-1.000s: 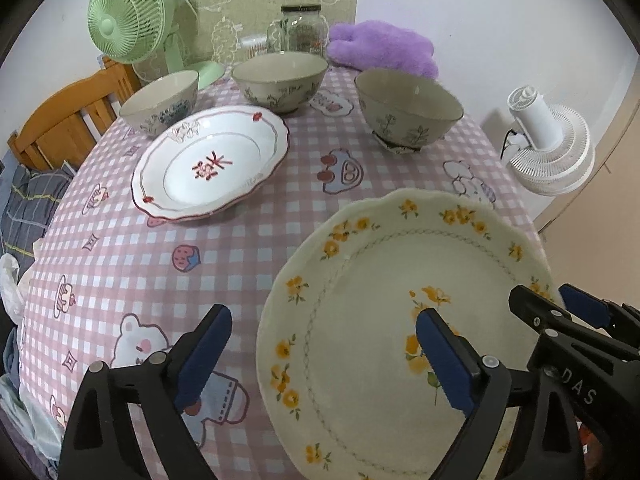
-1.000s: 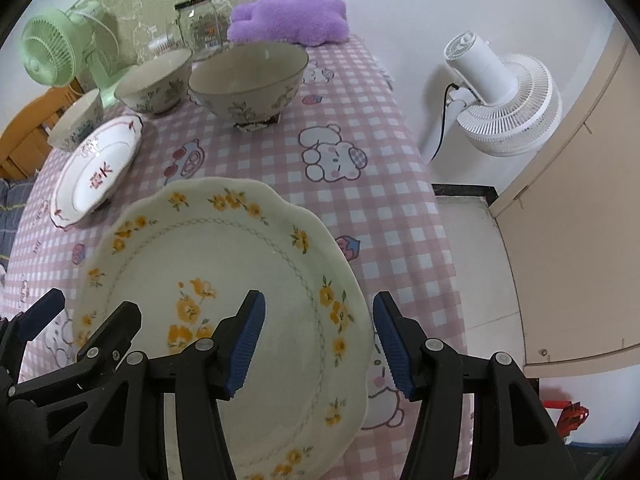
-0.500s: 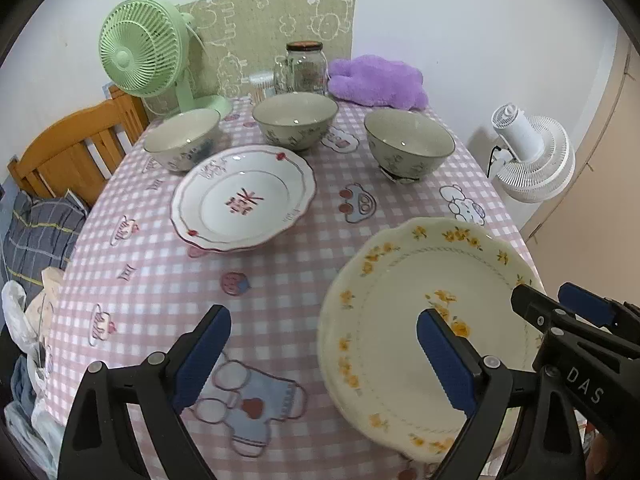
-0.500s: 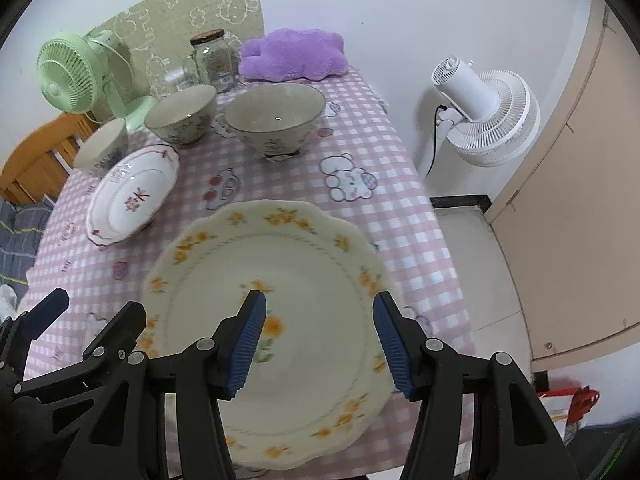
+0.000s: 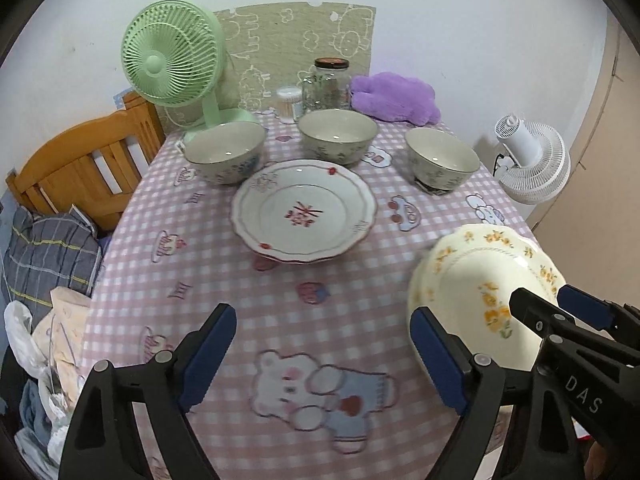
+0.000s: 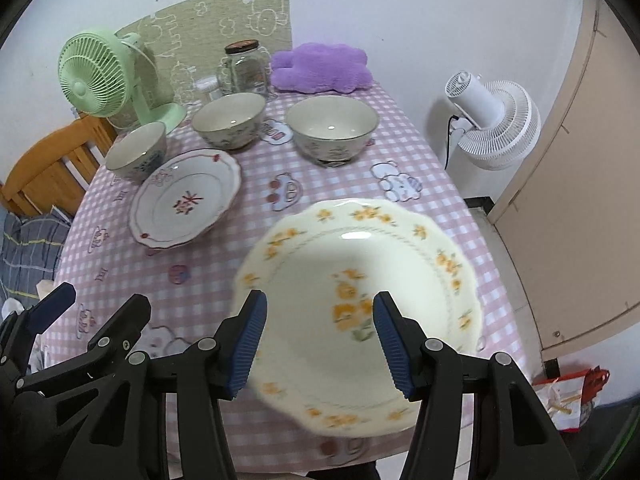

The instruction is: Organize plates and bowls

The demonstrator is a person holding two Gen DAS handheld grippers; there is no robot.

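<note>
Left wrist view: a checked bench (image 5: 200, 240) against a white wall (image 5: 440, 20) carried three empty bowls (image 5: 338, 136) and a red-marked plate (image 5: 304, 212). The left gripper (image 5: 322, 320) jaws, just narrowing, stood apart around nothing. The right gripper (image 6: 320, 304) jaws stood apart before a flowered plate (image 6: 360, 248); whether they held it could not be told.

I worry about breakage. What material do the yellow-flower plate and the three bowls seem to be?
Yellow-flower plate: probably glazed ceramic, cream, with a bright glossy highlight and printed flowers. Three bowls: likely glazed stoneware or porcelain, shiny inside with painted outsides. All probably breakable.

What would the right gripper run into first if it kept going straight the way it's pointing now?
Most likely the yellow-flowered plate. It fills the view straight ahead of the right gripper, whose jaws stand apart with the plate's centre showing between them. Depth is unclear, so I can't tell how close it is.
</note>
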